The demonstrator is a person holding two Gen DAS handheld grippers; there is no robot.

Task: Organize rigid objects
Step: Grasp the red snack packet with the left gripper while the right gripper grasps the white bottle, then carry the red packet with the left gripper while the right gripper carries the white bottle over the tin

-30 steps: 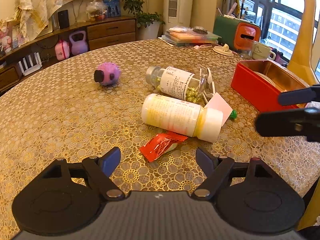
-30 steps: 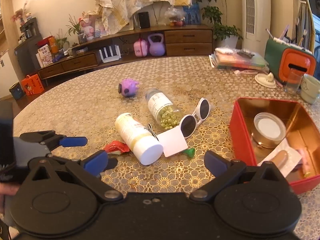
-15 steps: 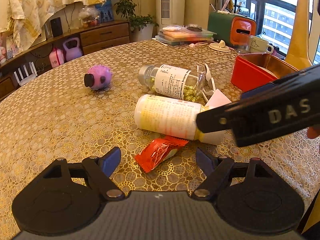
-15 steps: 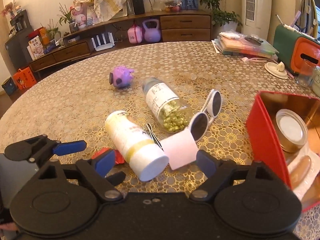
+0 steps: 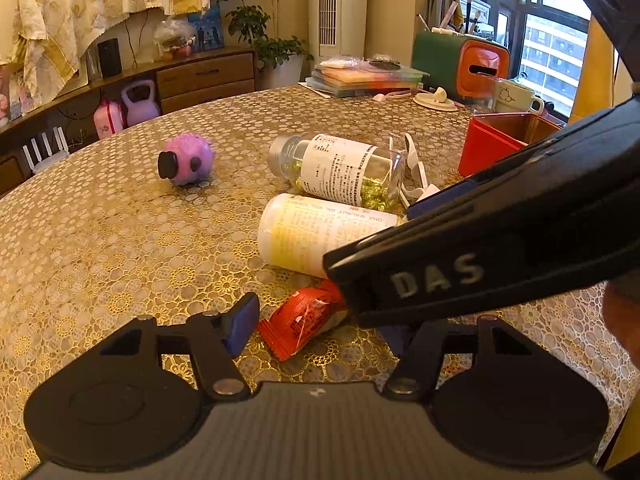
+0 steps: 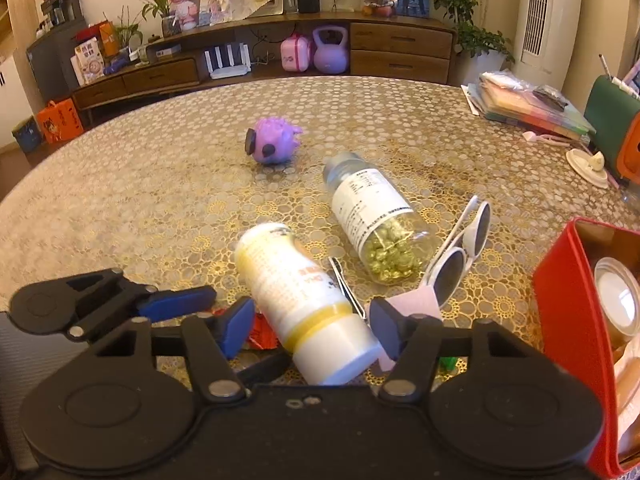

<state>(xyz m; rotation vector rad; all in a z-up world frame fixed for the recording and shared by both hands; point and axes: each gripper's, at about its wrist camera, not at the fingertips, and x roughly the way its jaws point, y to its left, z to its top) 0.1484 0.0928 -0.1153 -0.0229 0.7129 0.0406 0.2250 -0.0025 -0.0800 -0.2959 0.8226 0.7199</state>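
A white bottle with a yellow band (image 6: 304, 300) lies on the table with its cap end between the open fingers of my right gripper (image 6: 312, 330); contact is not visible. It also shows in the left wrist view (image 5: 316, 232), partly behind the right gripper's body (image 5: 480, 256). A clear bottle of gold capsules (image 6: 376, 232) lies behind it, beside white sunglasses (image 6: 460, 252). A red wrapped snack (image 5: 304, 320) lies between the open fingers of my left gripper (image 5: 320, 328). A purple toy (image 6: 276, 146) sits further back.
A red tin box (image 6: 560, 320) with a round tin inside stands at the right. A pink card (image 6: 416, 304) and thin tweezers (image 6: 346, 288) lie by the white bottle. Books (image 6: 528, 108), a green-orange holder (image 5: 460, 64) and a mug (image 5: 516, 98) stand at the far right.
My right gripper has moved forward and left until its fingers straddle the white bottle's cap end. My left gripper has moved closer to the red snack.
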